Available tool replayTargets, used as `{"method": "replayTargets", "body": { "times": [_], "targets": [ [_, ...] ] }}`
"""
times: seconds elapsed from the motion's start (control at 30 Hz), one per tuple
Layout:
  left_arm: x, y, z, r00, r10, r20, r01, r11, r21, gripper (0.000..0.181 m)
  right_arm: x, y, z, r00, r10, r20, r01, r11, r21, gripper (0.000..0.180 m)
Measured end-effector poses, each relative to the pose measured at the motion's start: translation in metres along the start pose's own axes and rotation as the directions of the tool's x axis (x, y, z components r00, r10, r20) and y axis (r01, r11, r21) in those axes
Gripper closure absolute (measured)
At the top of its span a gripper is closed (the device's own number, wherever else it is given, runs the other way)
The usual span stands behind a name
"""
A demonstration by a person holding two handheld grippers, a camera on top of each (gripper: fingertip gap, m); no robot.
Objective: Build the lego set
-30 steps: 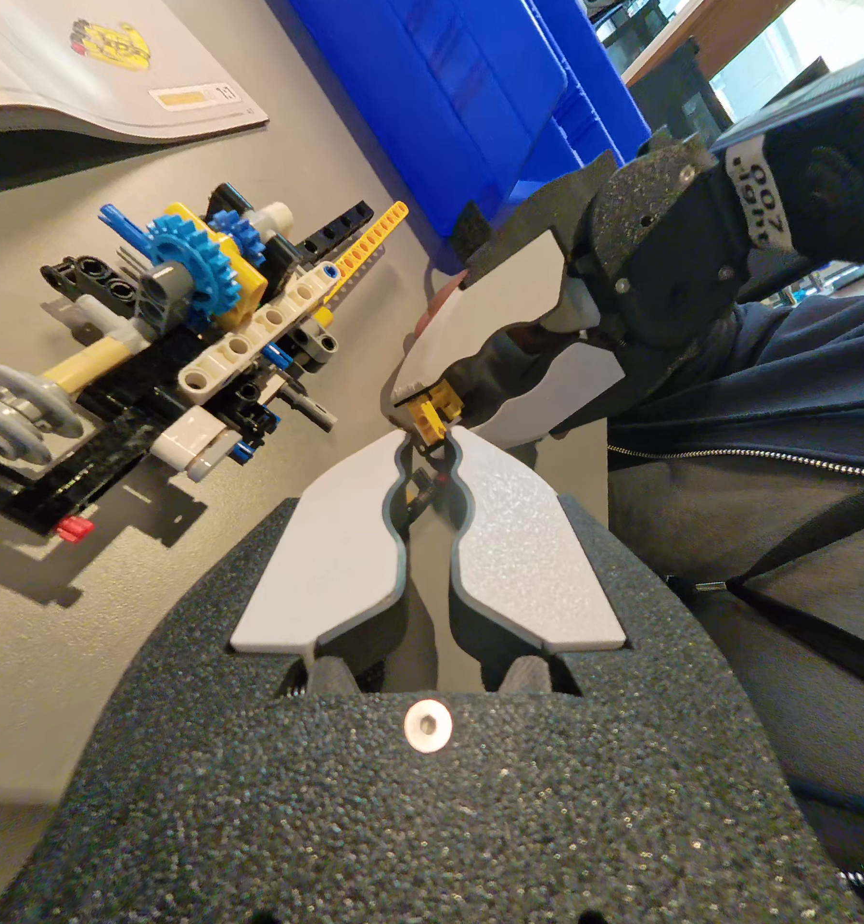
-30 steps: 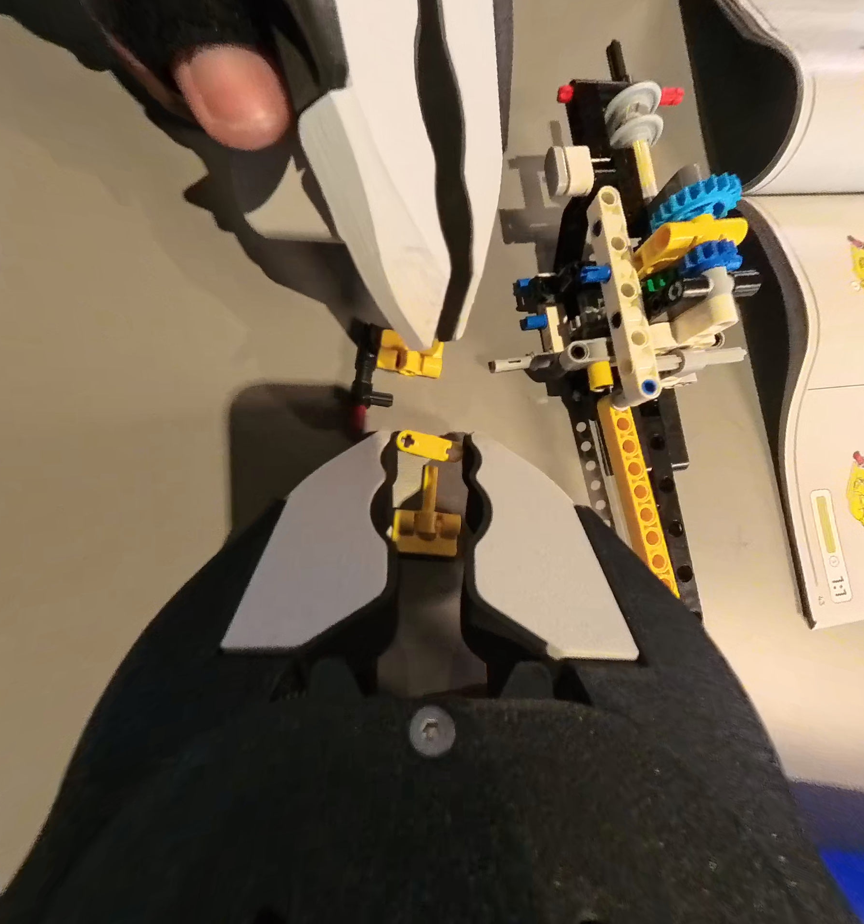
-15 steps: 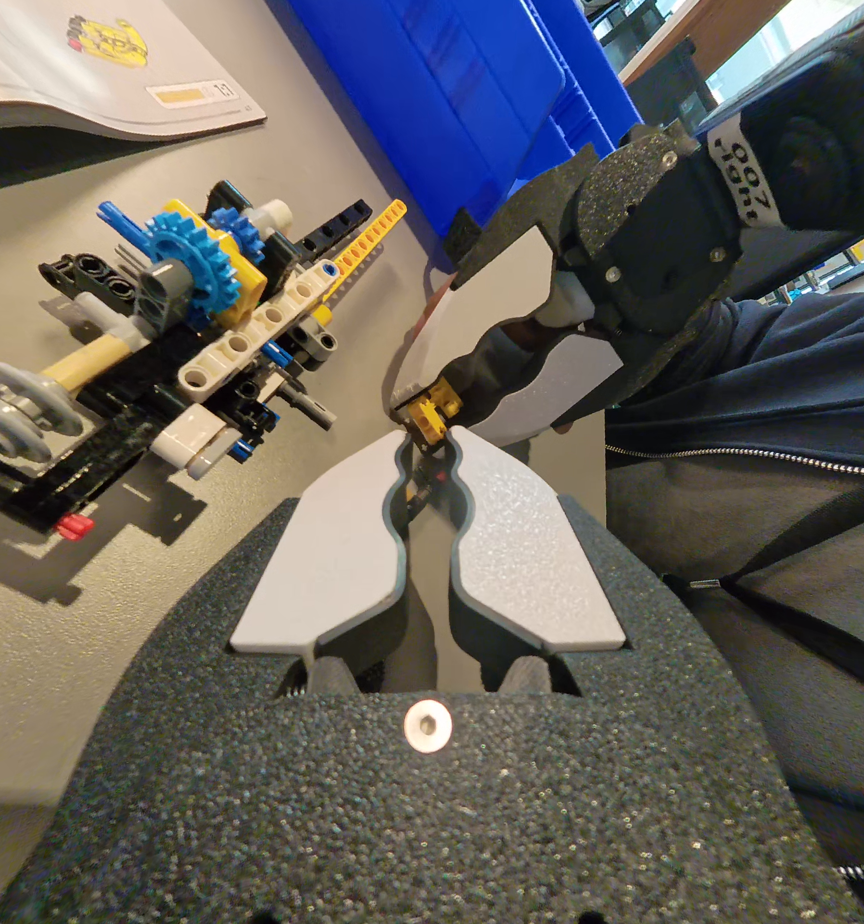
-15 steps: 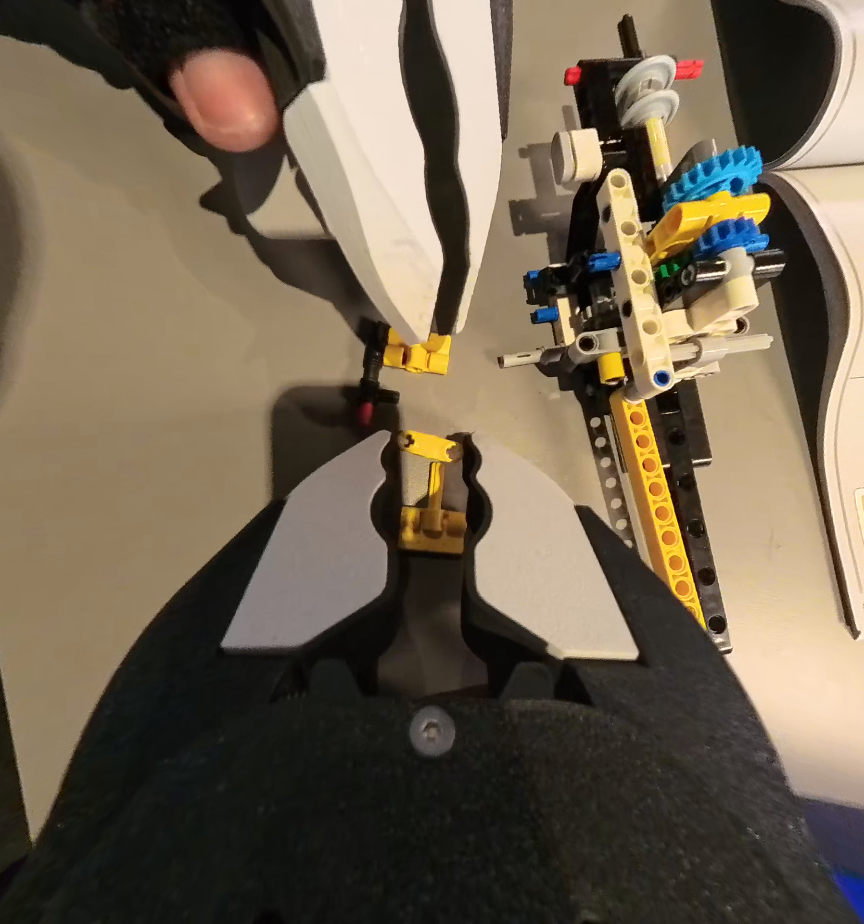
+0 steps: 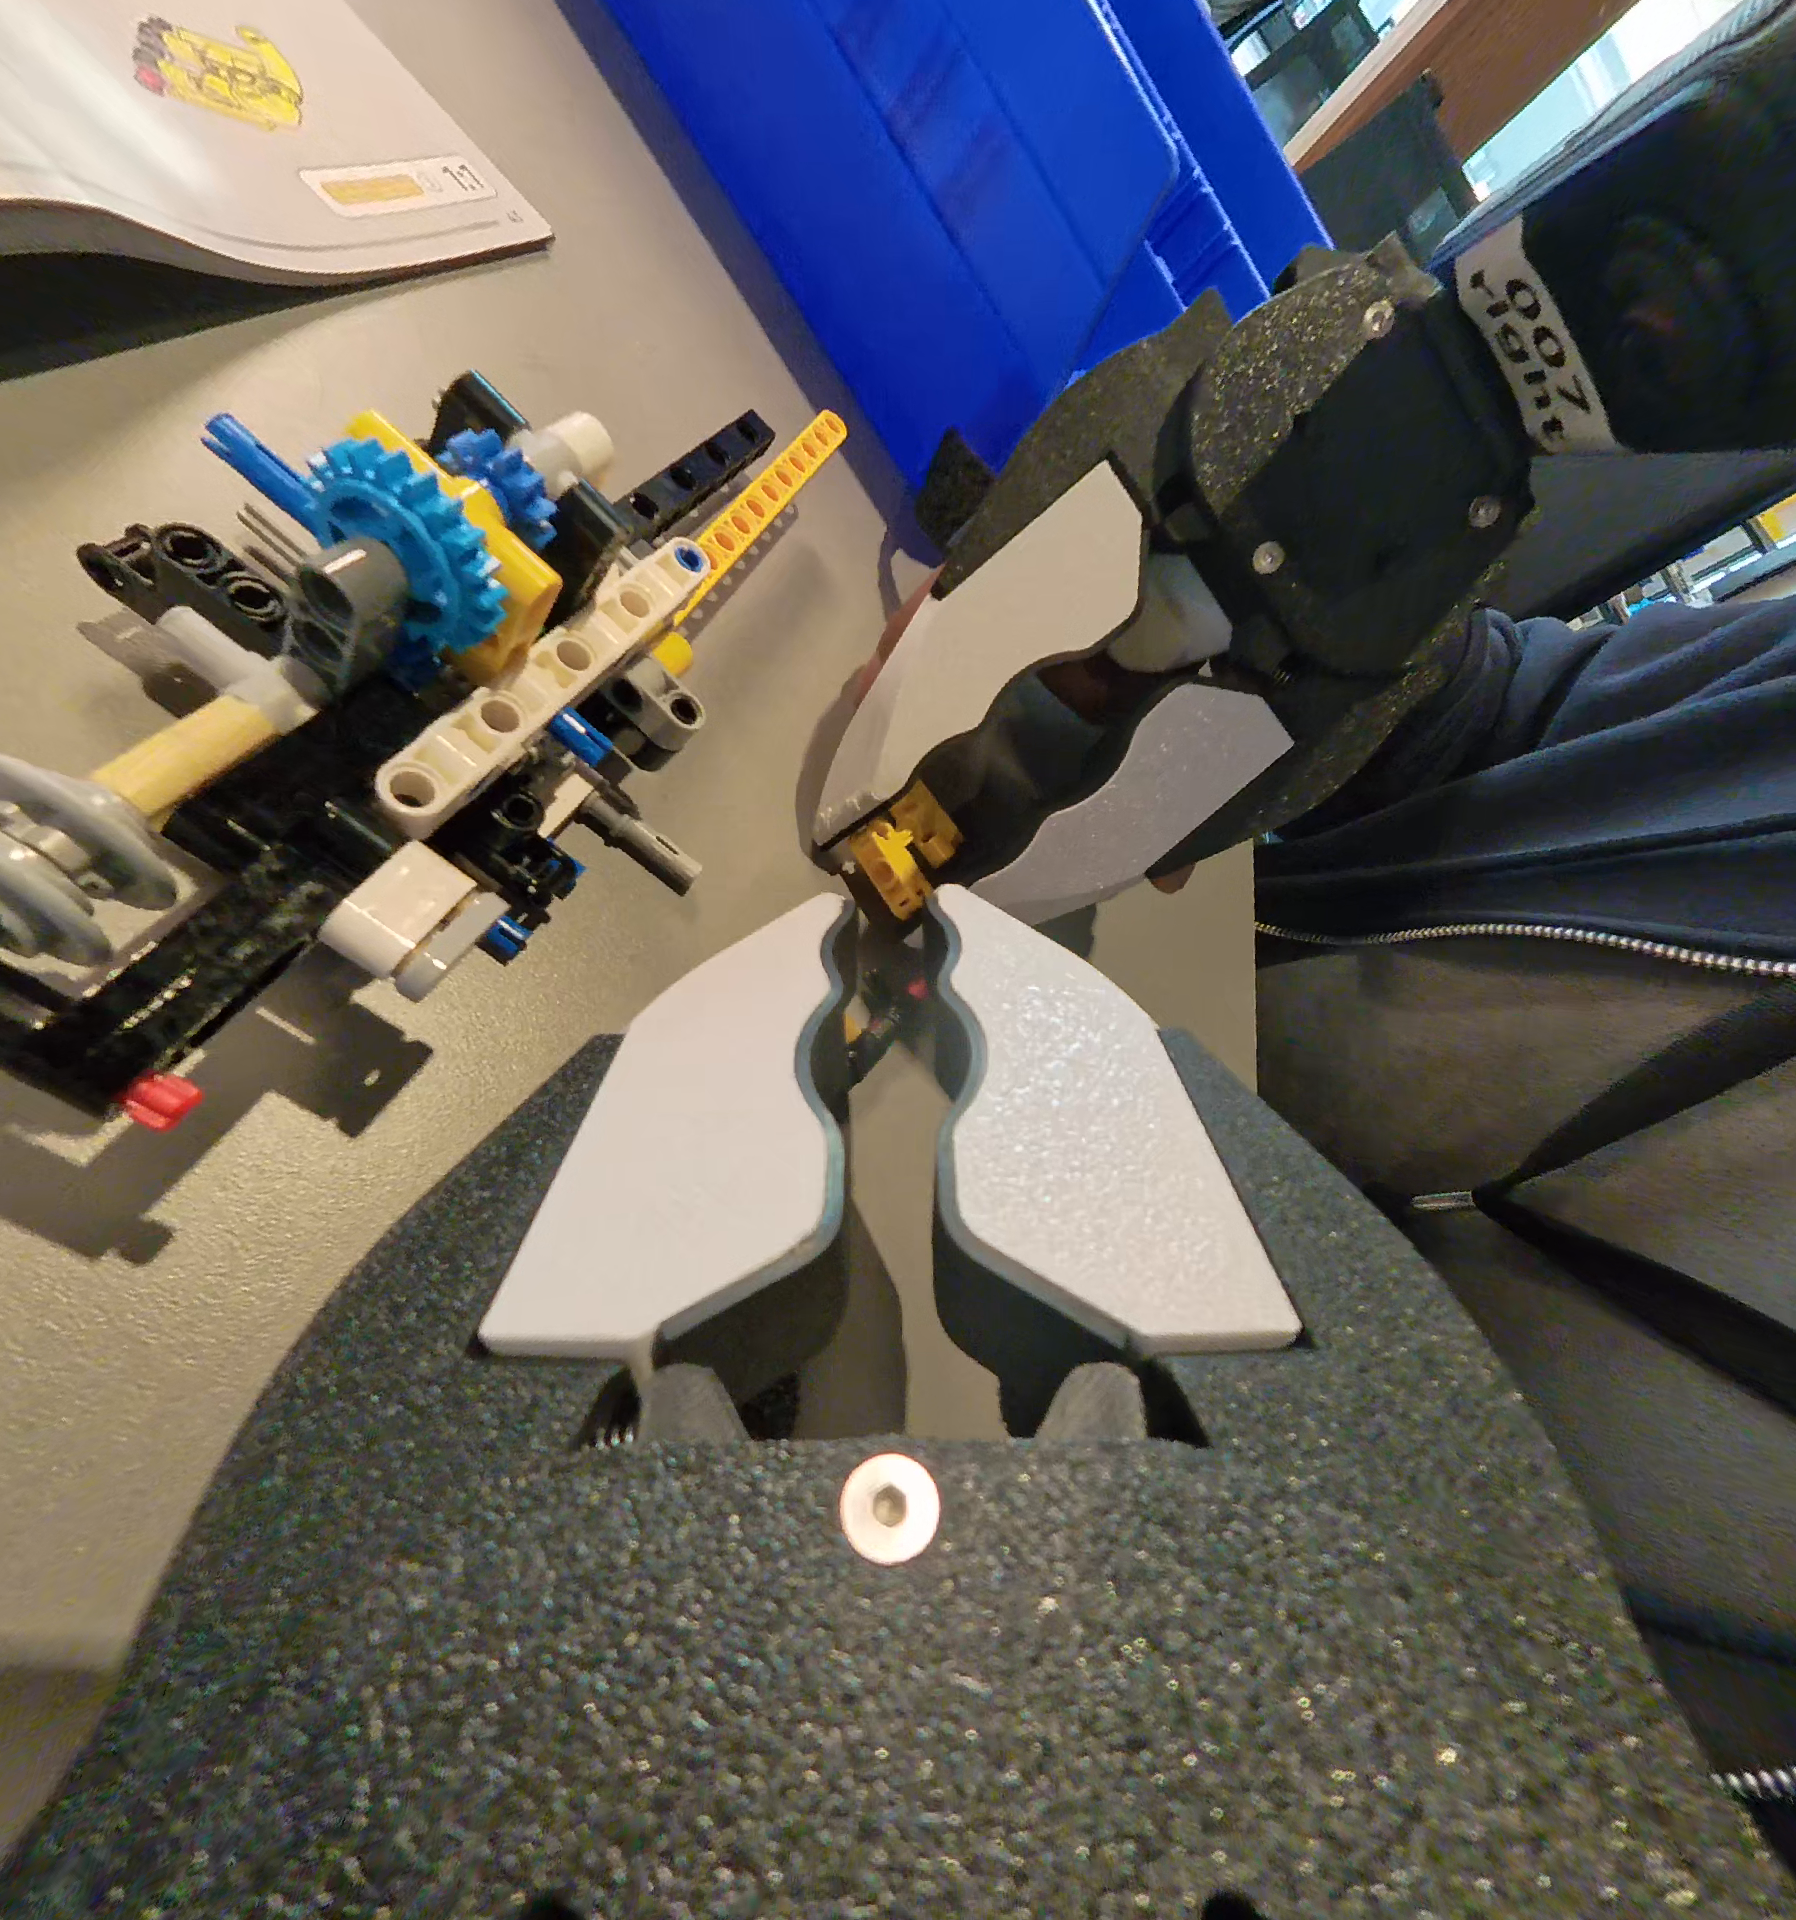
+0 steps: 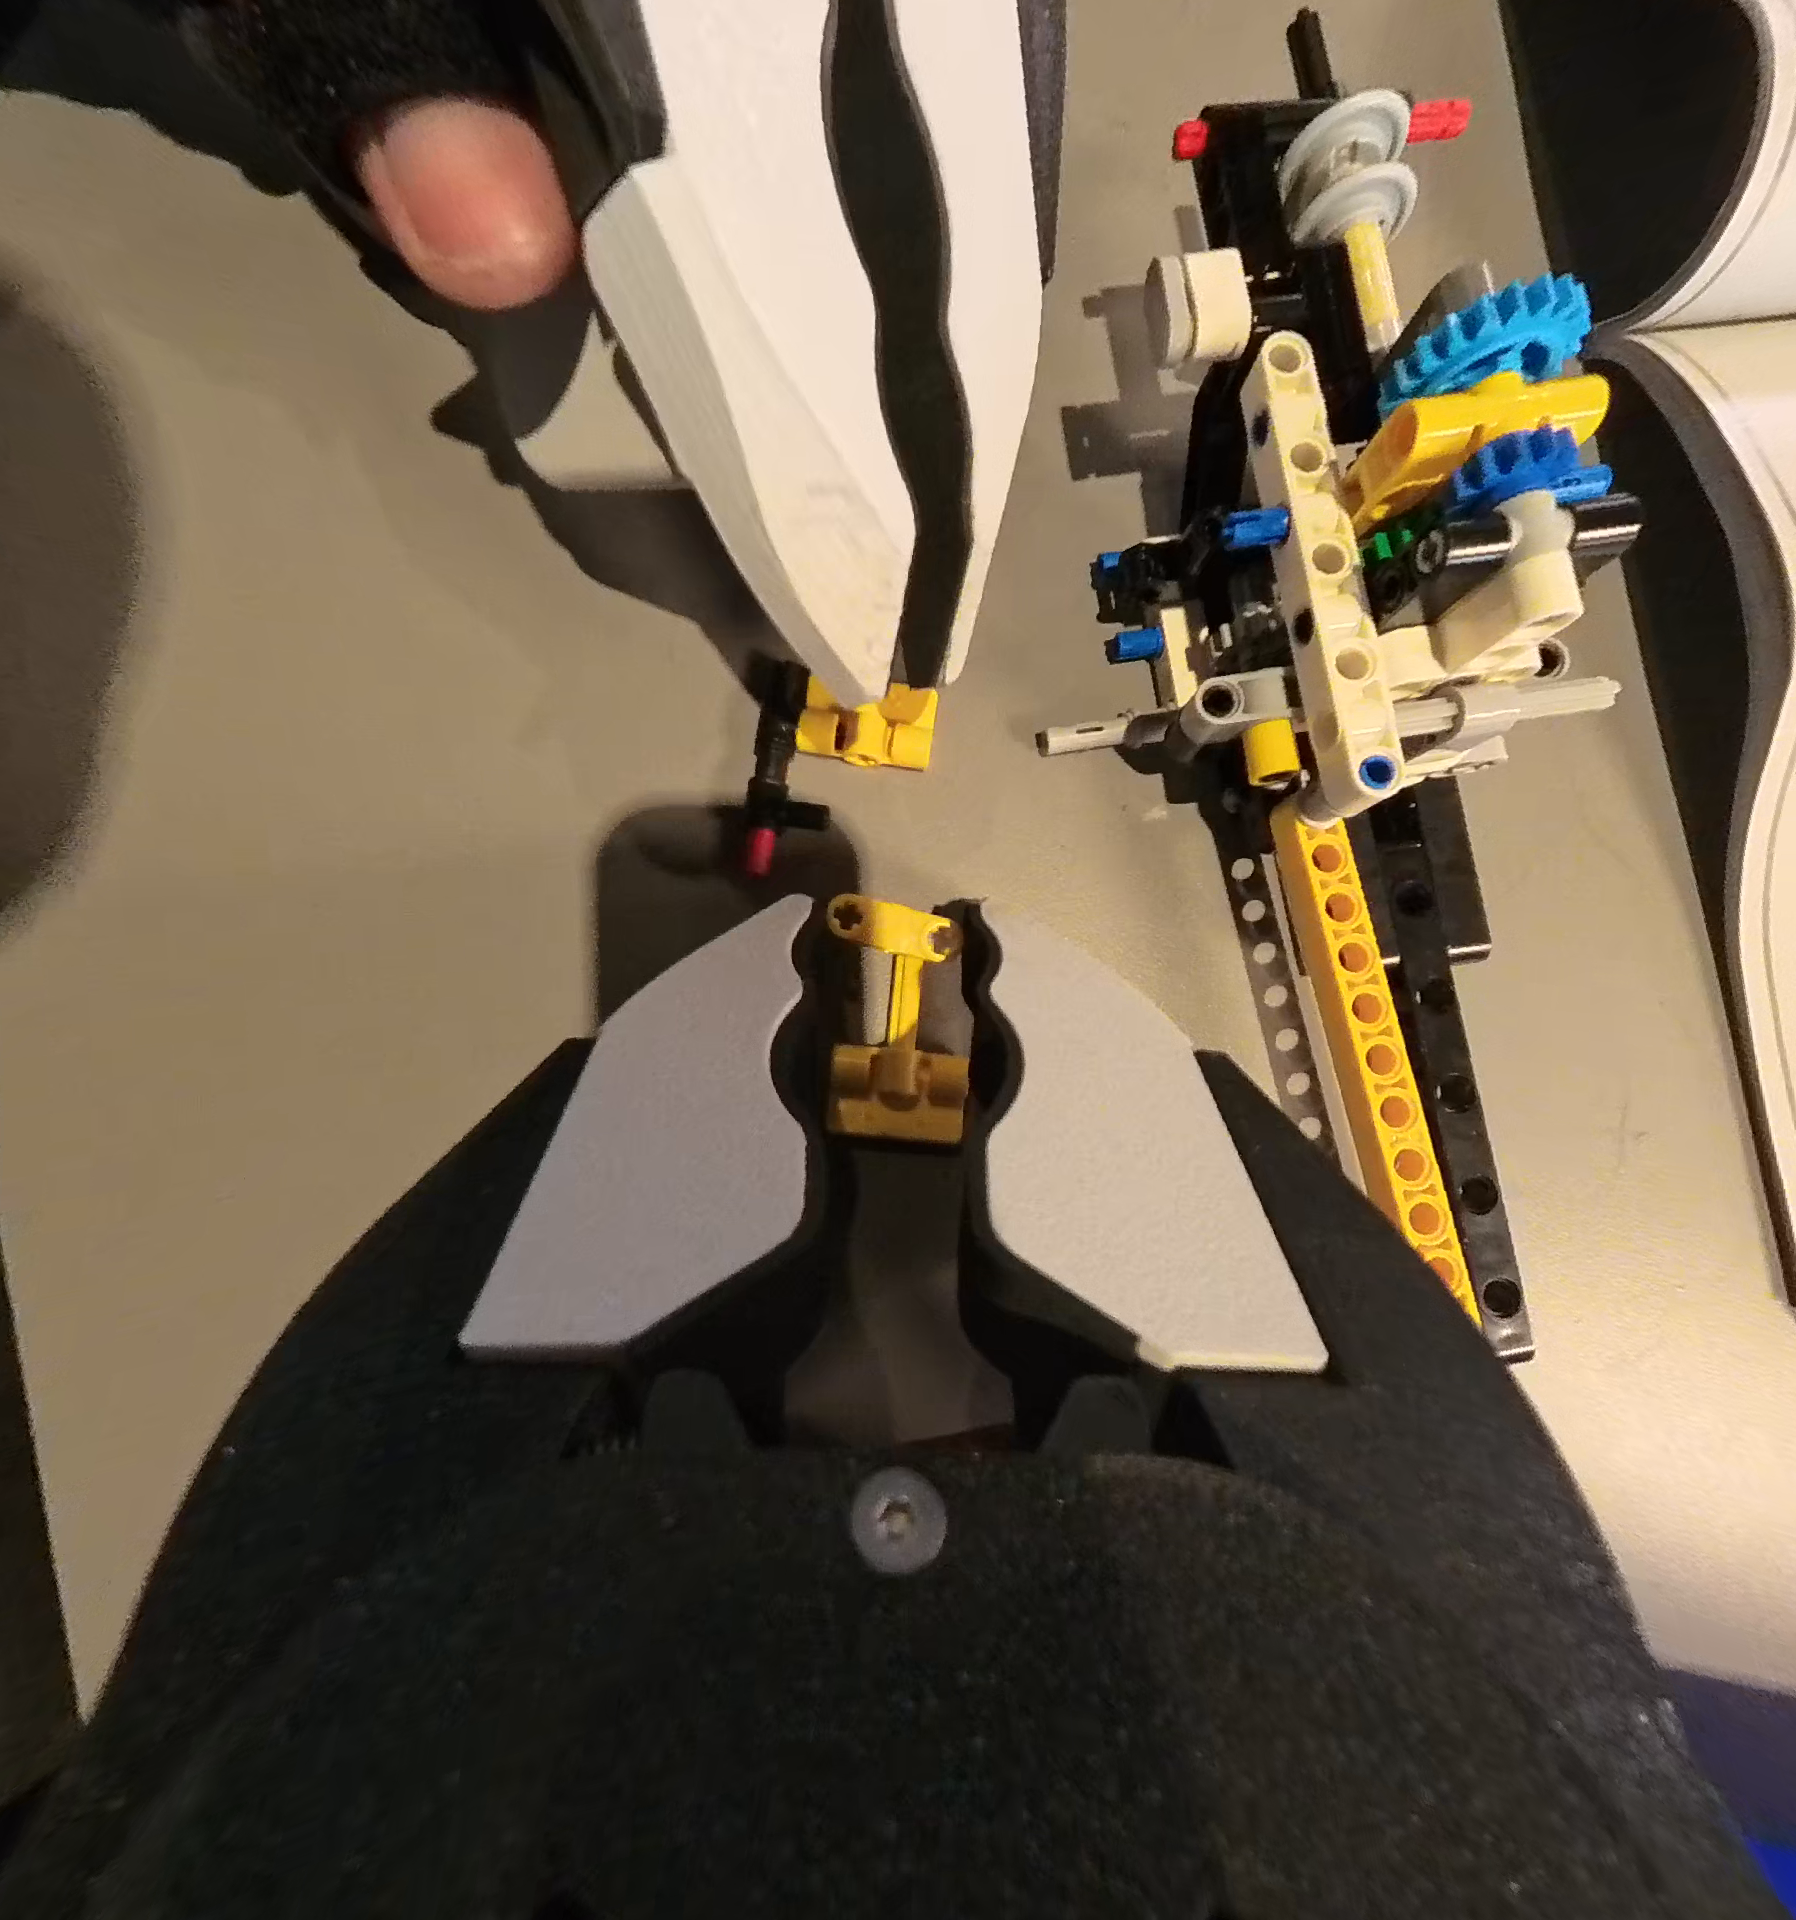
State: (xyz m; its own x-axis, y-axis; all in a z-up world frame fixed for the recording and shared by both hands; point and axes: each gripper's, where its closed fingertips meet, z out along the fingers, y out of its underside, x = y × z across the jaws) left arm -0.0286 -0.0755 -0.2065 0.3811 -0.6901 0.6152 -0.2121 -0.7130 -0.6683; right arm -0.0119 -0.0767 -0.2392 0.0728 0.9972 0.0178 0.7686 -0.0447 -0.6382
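Note:
My left gripper (image 5: 889, 909) is shut on a small yellow connector block (image 6: 873, 732) that sticks out past its tips, with a black pin chain ending in red (image 6: 774, 764) hanging off its side. My right gripper (image 6: 894, 914) is shut on a yellow sub-assembly: a thin lever (image 6: 889, 925) on a pale axle and a darker yellow connector (image 6: 894, 1091). The two grippers point tip to tip, and the right wrist view shows a short gap between the parts. The part-built model (image 5: 437, 665) lies on the table to the left of my left gripper; it also shows in the right wrist view (image 6: 1330, 582).
An open instruction booklet (image 5: 250, 135) lies beyond the model, also showing at the right edge of the right wrist view (image 6: 1756, 727). Blue bins (image 5: 925, 208) stand at the table's far side. The person's dark jacket (image 5: 1548, 935) fills the right. A gloved thumb (image 6: 458, 197) shows on the left gripper. The left gripper's tips are roughly 4 cm from the right gripper's.
Both grippers keep their holds. The right gripper has shifted and turned slightly, so the model sits a little farther right in its view. The gap between the yellow parts stays about the same.

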Motion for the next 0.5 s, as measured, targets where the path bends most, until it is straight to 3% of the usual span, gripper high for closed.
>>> {"method": "replayTargets", "body": {
  "times": [0.5],
  "targets": [
    [-0.004,-0.019,-0.009,0.984,0.168,0.066,-0.174,0.981,0.085,0.167,0.001,0.000,0.000,1.000,0.002,0.019,-0.003,0.999,0.035,0.155]
  ]
}}
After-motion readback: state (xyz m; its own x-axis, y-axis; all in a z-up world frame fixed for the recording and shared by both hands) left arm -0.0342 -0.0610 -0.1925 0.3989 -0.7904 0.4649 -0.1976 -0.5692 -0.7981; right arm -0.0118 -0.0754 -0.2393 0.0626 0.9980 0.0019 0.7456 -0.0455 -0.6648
